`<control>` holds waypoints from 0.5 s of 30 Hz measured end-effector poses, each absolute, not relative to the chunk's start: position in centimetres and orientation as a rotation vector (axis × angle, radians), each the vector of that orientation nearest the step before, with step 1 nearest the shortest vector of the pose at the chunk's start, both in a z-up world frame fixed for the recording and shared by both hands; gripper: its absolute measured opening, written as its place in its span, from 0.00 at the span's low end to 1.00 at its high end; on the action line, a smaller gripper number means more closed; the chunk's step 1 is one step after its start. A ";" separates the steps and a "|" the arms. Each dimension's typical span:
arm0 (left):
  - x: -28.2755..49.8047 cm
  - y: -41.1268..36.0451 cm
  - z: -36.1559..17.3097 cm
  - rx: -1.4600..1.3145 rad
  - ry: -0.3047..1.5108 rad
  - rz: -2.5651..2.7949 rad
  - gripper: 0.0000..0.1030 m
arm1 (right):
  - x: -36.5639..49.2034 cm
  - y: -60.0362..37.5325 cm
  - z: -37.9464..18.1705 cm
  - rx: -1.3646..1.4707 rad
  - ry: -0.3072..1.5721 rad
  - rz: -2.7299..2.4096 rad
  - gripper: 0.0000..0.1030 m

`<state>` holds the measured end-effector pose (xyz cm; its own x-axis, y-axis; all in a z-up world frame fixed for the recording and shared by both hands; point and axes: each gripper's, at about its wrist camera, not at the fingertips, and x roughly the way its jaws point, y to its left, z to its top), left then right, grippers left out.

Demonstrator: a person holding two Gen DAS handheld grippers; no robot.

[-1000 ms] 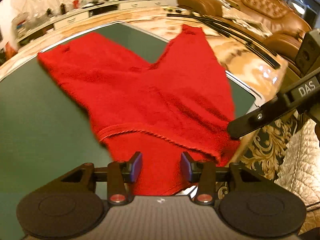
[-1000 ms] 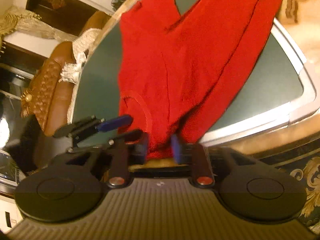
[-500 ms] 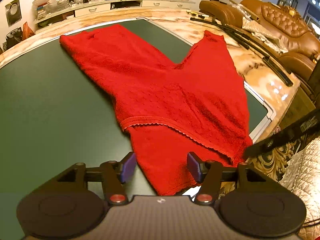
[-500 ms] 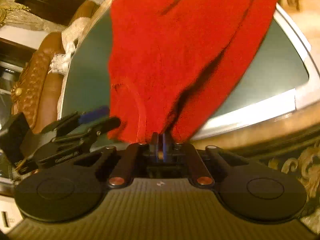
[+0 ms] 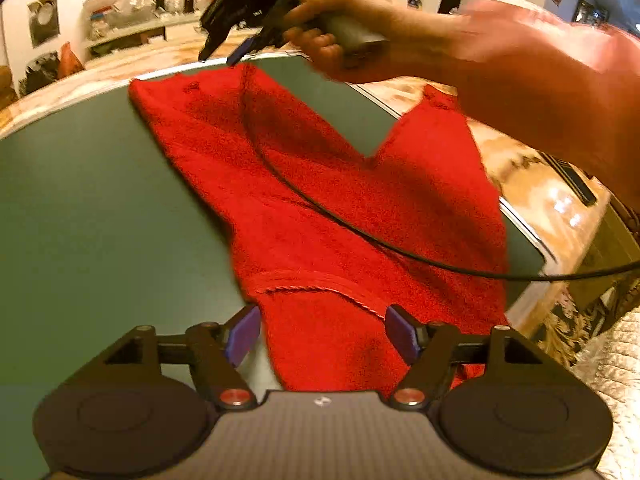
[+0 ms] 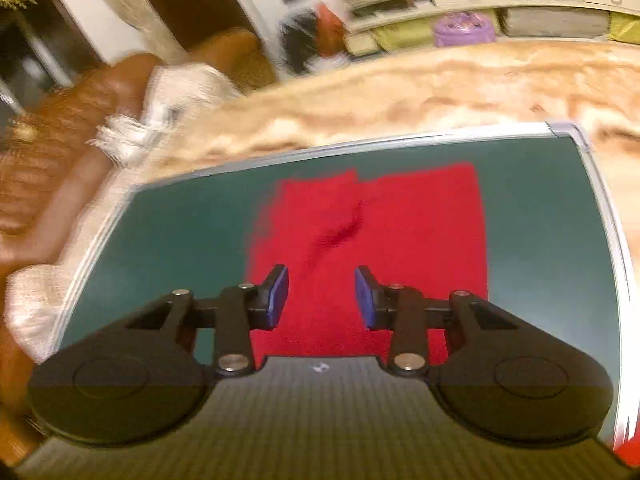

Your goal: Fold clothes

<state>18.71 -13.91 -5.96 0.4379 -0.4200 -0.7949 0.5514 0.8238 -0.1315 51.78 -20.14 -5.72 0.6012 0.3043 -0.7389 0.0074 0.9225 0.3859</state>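
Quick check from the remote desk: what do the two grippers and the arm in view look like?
Both the left gripper and the right gripper have black linkage frames, round black discs, blue-purple pads and silver and red pivot pins. In the left view a bare hand grips a grey handle, with a pink-red sleeve and a thin black cable.

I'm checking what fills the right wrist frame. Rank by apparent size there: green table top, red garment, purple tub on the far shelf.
1. Green table top
2. Red garment
3. Purple tub, which is farther away, so its real size is unsure.
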 end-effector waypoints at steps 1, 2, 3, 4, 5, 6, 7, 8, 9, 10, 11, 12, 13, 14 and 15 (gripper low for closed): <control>18.9 -13.6 -6.0 0.144 0.936 -0.600 0.73 | 53.6 -20.0 -6.5 0.373 0.924 0.161 0.42; 19.1 -13.3 -6.1 0.113 0.939 -0.600 0.73 | 55.0 -19.9 -7.2 0.382 0.928 0.159 0.42; 19.2 -13.0 -6.2 0.077 0.943 -0.602 0.73 | 56.4 -19.8 -7.9 0.391 0.932 0.157 0.42; 19.4 -12.6 -6.3 0.041 0.947 -0.604 0.73 | 57.3 -19.6 -8.4 0.392 0.940 0.160 0.42; 19.5 -12.5 -6.4 0.013 0.949 -0.609 0.73 | 58.0 -19.3 -8.8 0.388 0.949 0.164 0.42; 19.6 -12.3 -6.4 -0.012 0.949 -0.615 0.73 | 58.5 -19.0 -9.3 0.380 0.960 0.165 0.42; 19.6 -12.3 -6.4 -0.021 0.947 -0.614 0.73 | 58.8 -18.6 -9.5 0.375 0.960 0.169 0.41; 19.6 -12.3 -6.4 -0.024 0.944 -0.610 0.73 | 59.0 -18.2 -9.6 0.371 0.955 0.176 0.41; 19.7 -12.3 -6.5 -0.026 0.944 -0.607 0.73 | 59.1 -17.9 -9.5 0.364 0.955 0.175 0.40; 19.7 -12.4 -6.5 -0.031 0.948 -0.604 0.73 | 59.2 -17.6 -9.4 0.358 0.960 0.182 0.26; 19.8 -12.4 -6.6 -0.039 0.954 -0.601 0.73 | 59.4 -17.0 -9.3 0.352 0.970 0.199 0.09; 19.8 -12.3 -6.9 -0.045 0.959 -0.597 0.73 | 59.4 -16.6 -9.1 0.332 0.983 0.209 0.07; 19.8 -12.2 -6.9 -0.048 0.959 -0.595 0.73 | 59.1 -16.3 -8.9 0.303 0.994 0.204 0.06; 19.7 -12.1 -6.9 -0.050 0.959 -0.593 0.73 | 59.0 -15.8 -8.6 0.281 1.001 0.187 0.02; 19.6 -12.0 -6.8 -0.048 0.956 -0.592 0.73 | 58.6 -15.8 -8.2 0.274 0.998 0.162 0.02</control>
